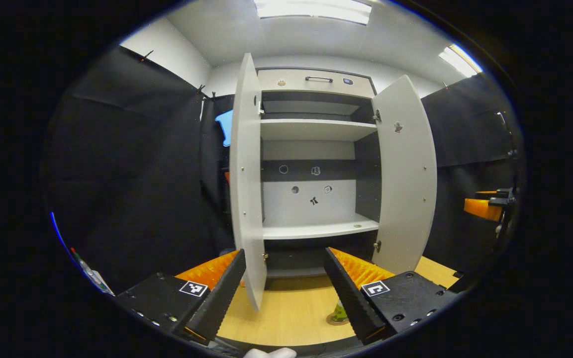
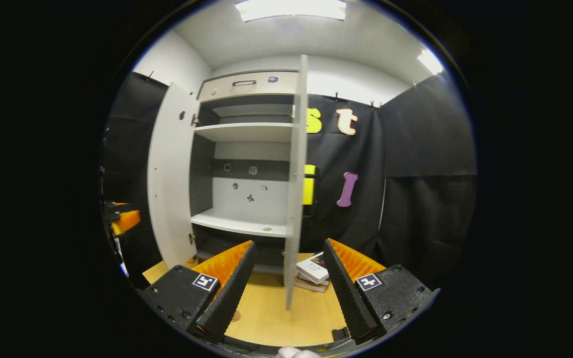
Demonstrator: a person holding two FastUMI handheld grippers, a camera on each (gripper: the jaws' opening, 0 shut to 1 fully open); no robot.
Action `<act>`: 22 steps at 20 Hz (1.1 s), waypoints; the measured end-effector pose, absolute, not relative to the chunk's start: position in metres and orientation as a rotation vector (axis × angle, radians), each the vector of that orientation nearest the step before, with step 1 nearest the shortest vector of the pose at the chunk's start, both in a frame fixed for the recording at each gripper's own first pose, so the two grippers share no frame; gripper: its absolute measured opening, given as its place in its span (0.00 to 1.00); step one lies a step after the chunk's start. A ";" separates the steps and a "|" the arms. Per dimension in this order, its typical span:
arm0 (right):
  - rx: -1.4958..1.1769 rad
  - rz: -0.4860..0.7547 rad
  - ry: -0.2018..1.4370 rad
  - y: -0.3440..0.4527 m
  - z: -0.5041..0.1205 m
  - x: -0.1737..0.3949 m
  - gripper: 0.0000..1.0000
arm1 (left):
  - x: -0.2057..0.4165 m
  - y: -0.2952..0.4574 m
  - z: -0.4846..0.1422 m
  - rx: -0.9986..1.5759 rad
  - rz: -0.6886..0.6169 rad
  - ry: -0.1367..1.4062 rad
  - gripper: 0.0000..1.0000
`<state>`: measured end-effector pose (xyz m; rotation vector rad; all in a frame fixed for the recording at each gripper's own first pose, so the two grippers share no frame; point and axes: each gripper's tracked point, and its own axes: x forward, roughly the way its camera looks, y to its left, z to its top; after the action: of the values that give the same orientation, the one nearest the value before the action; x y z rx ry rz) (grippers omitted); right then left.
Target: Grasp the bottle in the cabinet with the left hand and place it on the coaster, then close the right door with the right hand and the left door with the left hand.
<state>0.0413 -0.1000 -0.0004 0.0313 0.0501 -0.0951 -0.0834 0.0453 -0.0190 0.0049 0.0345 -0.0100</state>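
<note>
we see the cabinet (image 1: 316, 149) at the centre of the left gripper view, standing on a wooden table (image 1: 291, 313), both doors swung wide. its left door (image 1: 245, 189) runs edge-on down the middle-left of the frame and its right door (image 1: 406, 174) fans out to the middle-right. in the right gripper view the same cabinet (image 2: 241, 164) sits left of centre, one door (image 2: 169, 174) at the left of the frame and the other door (image 2: 295, 174) edge-on at the centre.

inside, we find an upper shelf (image 1: 316, 128) with nothing standing on it, and a lower shelf (image 1: 319, 229) that carries only a small round spot near its right end (image 1: 357, 226). a drawer front with a dark handle (image 1: 319, 79) tops the cabinet.

in the right gripper view a short stack of books (image 2: 312, 272) lies on the table at lower centre, just right of the edge-on door.

the left gripper (image 1: 286, 293) fills the bottom of its own view, fingers spread wide apart with nothing between them. the right gripper (image 2: 289, 288) likewise stands spread and holds nothing.

the bottle (image 1: 339, 312) stands on the coaster (image 1: 337, 321) on the table, at lower centre-right of the left gripper view, partly hidden behind the gripper's finger (image 1: 351, 298). in the right gripper view a round coaster edge (image 2: 236, 315) peeks out at lower left of centre.
</note>
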 end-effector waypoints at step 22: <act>0.034 0.268 0.104 -0.161 0.057 0.211 0.81 | -0.092 -0.040 0.003 -0.026 0.163 0.017 0.95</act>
<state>0.2105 -0.1608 0.0566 0.0342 0.1042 0.2683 -0.0919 -0.0398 0.0027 -0.0257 0.0174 0.1626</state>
